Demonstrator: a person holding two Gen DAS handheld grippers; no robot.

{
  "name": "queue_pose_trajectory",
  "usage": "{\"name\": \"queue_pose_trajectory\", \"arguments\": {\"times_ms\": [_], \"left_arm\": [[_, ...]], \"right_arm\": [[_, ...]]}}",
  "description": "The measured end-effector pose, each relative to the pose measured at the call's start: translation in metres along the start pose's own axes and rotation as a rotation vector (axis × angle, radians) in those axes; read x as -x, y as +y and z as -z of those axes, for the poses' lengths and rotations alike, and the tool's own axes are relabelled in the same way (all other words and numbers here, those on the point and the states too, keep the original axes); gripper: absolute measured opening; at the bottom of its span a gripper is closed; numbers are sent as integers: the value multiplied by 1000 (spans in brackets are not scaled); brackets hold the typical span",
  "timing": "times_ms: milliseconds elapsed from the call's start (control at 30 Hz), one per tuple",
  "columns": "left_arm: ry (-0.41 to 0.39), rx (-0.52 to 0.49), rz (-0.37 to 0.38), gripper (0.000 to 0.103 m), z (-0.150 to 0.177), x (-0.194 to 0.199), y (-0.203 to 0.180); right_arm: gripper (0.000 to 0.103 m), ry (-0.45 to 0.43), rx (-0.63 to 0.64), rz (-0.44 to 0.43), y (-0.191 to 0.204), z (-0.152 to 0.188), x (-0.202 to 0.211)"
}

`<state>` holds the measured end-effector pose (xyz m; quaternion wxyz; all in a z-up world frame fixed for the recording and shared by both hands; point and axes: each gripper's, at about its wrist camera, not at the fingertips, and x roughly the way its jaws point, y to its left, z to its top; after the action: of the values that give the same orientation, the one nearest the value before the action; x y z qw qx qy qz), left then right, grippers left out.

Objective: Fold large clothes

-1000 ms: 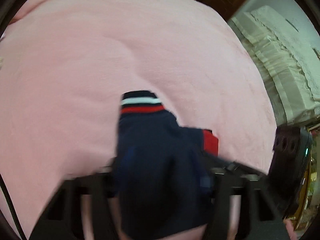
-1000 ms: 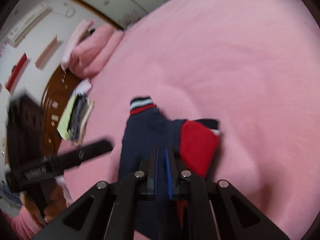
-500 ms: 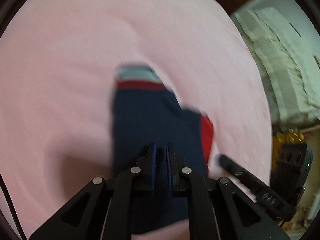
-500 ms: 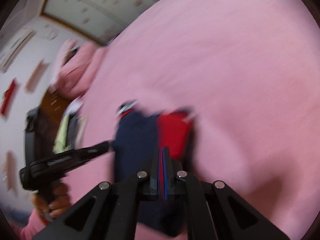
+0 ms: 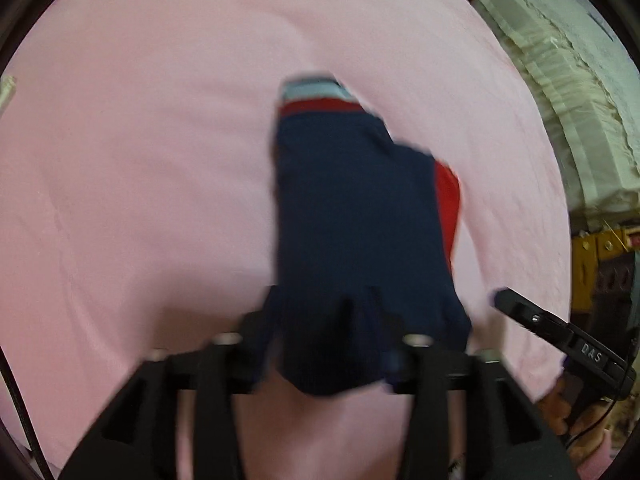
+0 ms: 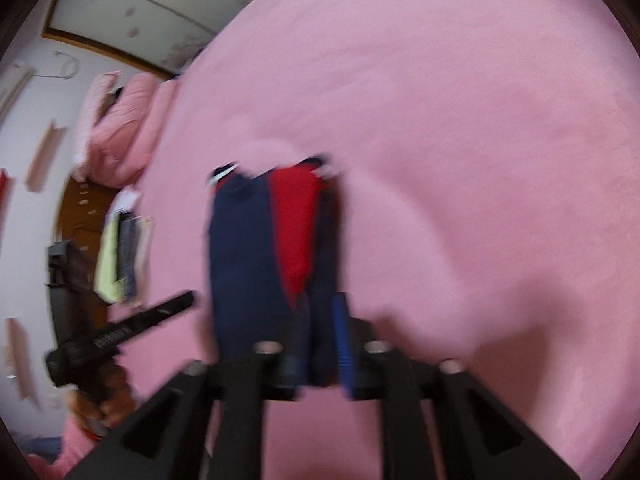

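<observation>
One folded navy garment (image 5: 356,216) lies on the pink blanket (image 5: 140,160) as a long narrow bundle. Its long axis runs from near to far: the near end sits between the fingers of the left gripper (image 5: 324,360), and the far end carries a cuff (image 5: 316,96) banded in pale blue and red. A red panel (image 5: 446,200) shows along the bundle's right edge, seen from the left wrist. From the right wrist the same garment (image 6: 248,248) also runs near to far, with the red panel (image 6: 294,220) on its upper face. There are two grippers. The left gripper's jaws stand apart with the near end of the cloth between them, and blur hides whether the pads touch it. The right gripper (image 6: 320,344) has its jaws apart too, with a fold of navy cloth between its blue pads (image 6: 342,344). Half a second ago both pairs of jaws were pressed together; they have just been opening. The garment also fills more of each view than it did then. One small pile of folded clothes (image 6: 120,252) lies at the left edge of the blanket.
</observation>
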<state>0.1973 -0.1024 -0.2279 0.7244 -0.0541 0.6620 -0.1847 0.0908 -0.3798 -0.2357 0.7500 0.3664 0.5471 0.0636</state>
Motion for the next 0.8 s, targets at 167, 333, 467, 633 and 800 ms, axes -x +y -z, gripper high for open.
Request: {"name": "queue_pose_trajectory", "arguments": {"times_ms": [167, 333, 467, 633, 800], "left_arm": [[60, 21, -105, 69, 28, -26, -2], [56, 98, -53, 69, 39, -20, 20], [40, 114, -77, 69, 43, -5, 34], [29, 99, -104, 63, 43, 2, 35], [-131, -16, 11, 43, 44, 39, 20]], "right_arm": [[71, 107, 61, 126, 23, 21, -53], [13, 95, 18, 41, 34, 40, -64], [13, 123, 54, 32, 47, 43, -70], [13, 203, -96, -4, 25, 43, -76], [41, 171, 75, 211, 38, 48, -55]]}}
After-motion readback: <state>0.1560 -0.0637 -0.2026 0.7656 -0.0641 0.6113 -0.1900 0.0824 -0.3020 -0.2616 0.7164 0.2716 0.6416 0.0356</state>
